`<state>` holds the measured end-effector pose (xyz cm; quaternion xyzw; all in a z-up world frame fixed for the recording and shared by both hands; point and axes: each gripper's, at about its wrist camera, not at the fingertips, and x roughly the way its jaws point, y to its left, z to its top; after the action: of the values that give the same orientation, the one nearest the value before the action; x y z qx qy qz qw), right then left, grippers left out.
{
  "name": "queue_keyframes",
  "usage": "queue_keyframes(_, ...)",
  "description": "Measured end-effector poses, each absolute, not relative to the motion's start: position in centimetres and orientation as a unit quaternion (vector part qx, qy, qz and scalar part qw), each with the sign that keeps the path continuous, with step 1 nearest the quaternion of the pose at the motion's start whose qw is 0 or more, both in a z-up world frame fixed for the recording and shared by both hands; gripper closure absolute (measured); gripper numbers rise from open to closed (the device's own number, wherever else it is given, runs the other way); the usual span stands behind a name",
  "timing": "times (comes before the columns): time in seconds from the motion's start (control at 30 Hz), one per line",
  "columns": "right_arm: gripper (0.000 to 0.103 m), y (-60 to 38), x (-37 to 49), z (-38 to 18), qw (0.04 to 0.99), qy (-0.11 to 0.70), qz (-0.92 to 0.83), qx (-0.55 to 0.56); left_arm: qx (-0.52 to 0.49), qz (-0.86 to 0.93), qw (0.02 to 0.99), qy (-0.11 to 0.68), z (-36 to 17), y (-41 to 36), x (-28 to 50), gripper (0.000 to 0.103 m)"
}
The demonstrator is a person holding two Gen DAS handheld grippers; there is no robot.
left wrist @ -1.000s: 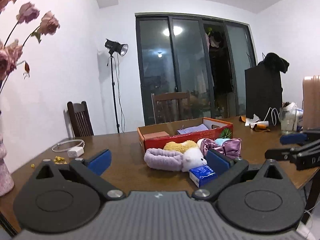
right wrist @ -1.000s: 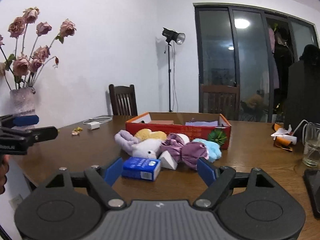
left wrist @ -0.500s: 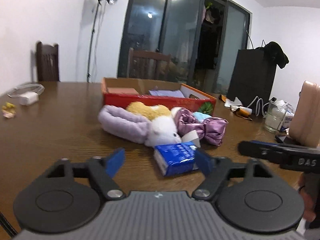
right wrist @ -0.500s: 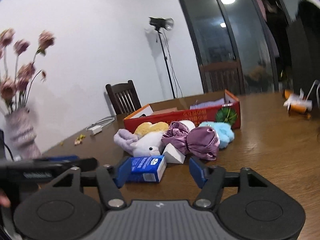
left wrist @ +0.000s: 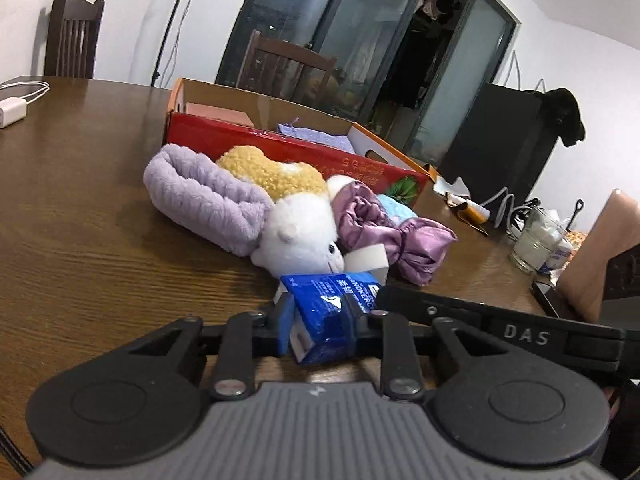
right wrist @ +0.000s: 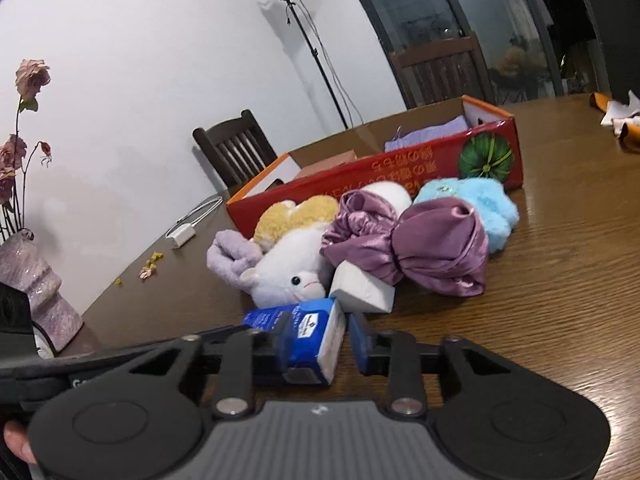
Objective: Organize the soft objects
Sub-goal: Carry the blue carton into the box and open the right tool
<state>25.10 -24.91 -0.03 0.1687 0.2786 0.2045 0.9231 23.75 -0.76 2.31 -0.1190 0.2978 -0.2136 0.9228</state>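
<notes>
Both grippers have come down from wide-spread and well back to the near end of the pile, and you now have them closing on the same blue tissue pack [left wrist: 328, 316] from opposite sides. Your left gripper [left wrist: 320, 322] has the pack between its blue pads, both of which seem to touch it. Your right gripper [right wrist: 320, 344] also has it between the jaws, but only the left pad meets the pack; the right pad stands just beside it with a gap showing.

That suggests the pack is your first pick, though two grippers on one small item looks redundant, and it still lies on the wooden table [left wrist: 80, 216].

The left wrist view shows the right gripper's black arm crossing in from the right, plus a glass [left wrist: 536, 240] far right. The right wrist view alone shows the fluffy blue item [right wrist: 480, 208] clearly, a vase [right wrist: 36, 280] at the left edge, and the white wedge [right wrist: 360, 292] just beyond the pack. Both show the white plush [right wrist: 288, 276], purple satin bundle [right wrist: 436, 252], lilac headband [left wrist: 204, 196] and the red box [right wrist: 400, 176] behind the pile.
</notes>
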Motion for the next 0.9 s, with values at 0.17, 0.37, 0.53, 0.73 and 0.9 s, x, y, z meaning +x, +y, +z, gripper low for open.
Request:
queue_keyframes(0.17,0.082,-24.8,23.9,0.0,0.921,0.278,0.213,0.169,-0.104,-0.207,0.929,0.290,2.4,-1.2,22.0,0.079)
queue_keyframes(0.37,0.083,-25.8,19.8,0.2,0.920,0.261,0.228,0.183,-0.133,-0.231,0.924,0.273,3.5,-0.6,18.9,0.079)
queue_keyframes(0.53,0.083,-26.3,18.3,2.3,0.934,0.231,0.218,0.163,-0.137,-0.248,0.925,0.252,5.6,-1.4,19.3,0.079)
queue_keyframes(0.73,0.083,-27.4,22.4,7.0,0.946,0.199,0.219,0.136,-0.130,-0.266,0.927,0.228,11.0,-2.2,25.8,0.079)
queue_keyframes(0.9,0.083,-27.8,31.0,11.7,0.951,0.200,0.210,0.110,-0.140,-0.266,0.921,0.248,14.1,-3.4,34.6,0.079)
